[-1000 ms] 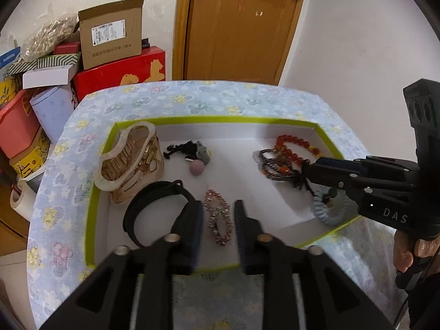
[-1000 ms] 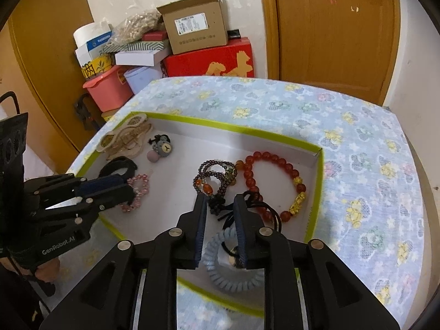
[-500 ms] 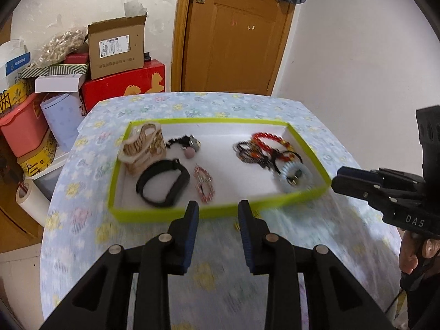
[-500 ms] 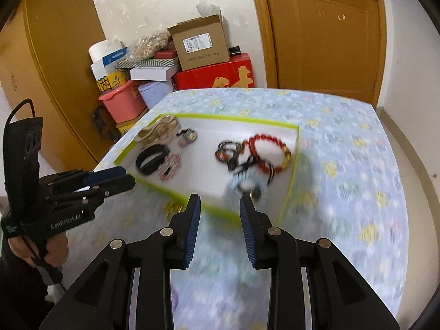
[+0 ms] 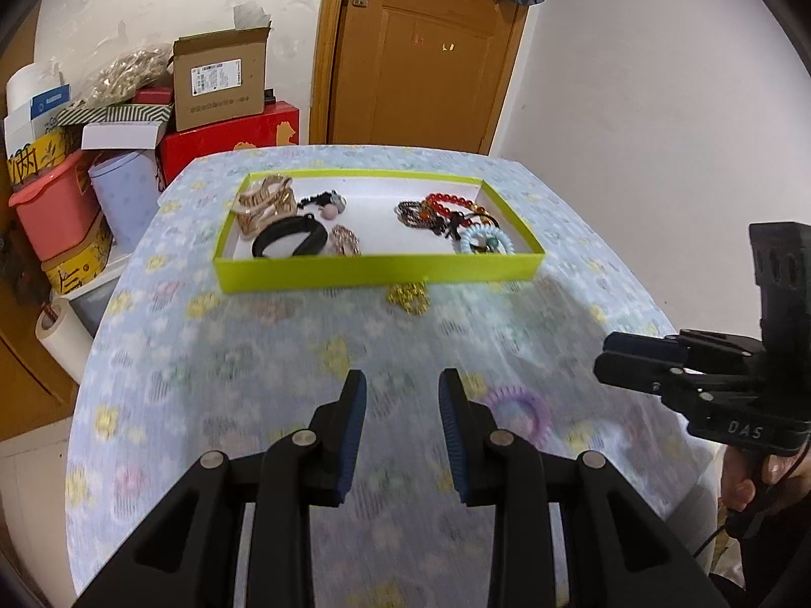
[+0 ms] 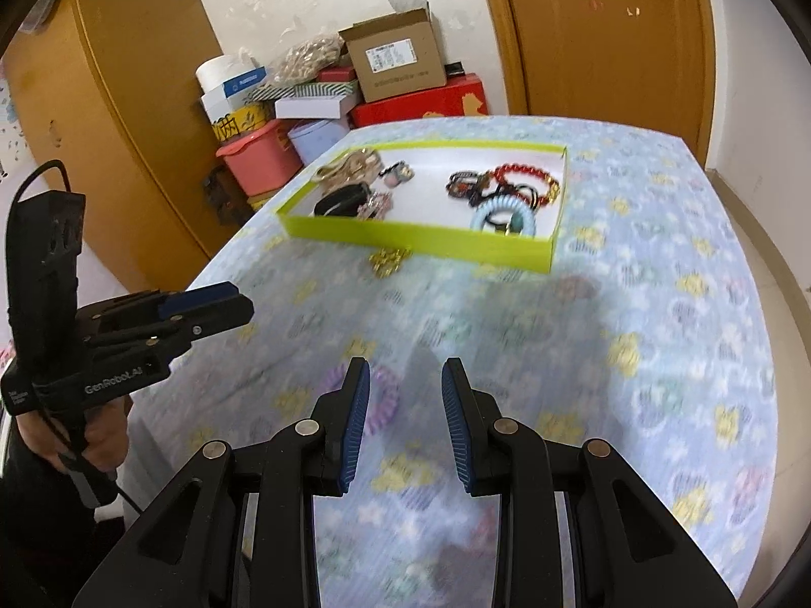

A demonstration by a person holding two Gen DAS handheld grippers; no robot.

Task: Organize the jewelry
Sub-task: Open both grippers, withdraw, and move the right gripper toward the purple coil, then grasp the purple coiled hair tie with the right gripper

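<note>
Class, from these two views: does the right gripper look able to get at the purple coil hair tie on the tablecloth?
Probably yes: the purple hair tie lies alone on the tablecloth, just left of the right gripper, whose fingers stand apart and empty; nothing blocks it.

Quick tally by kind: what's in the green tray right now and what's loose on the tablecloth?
In the green tray:
Spiral coil hair ties: 1, light blue
Bead bracelets: 2, red and dark
Hair clips: 3, beige claw, black, pink
Bobble hair ties: 1
Loose on the cloth:
Purple spiral coil tie: 1
Gold bead piece: 1
Total: 9

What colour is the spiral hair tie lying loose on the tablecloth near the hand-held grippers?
Purple spiral hair tie; clearest in the left wrist view.
</note>
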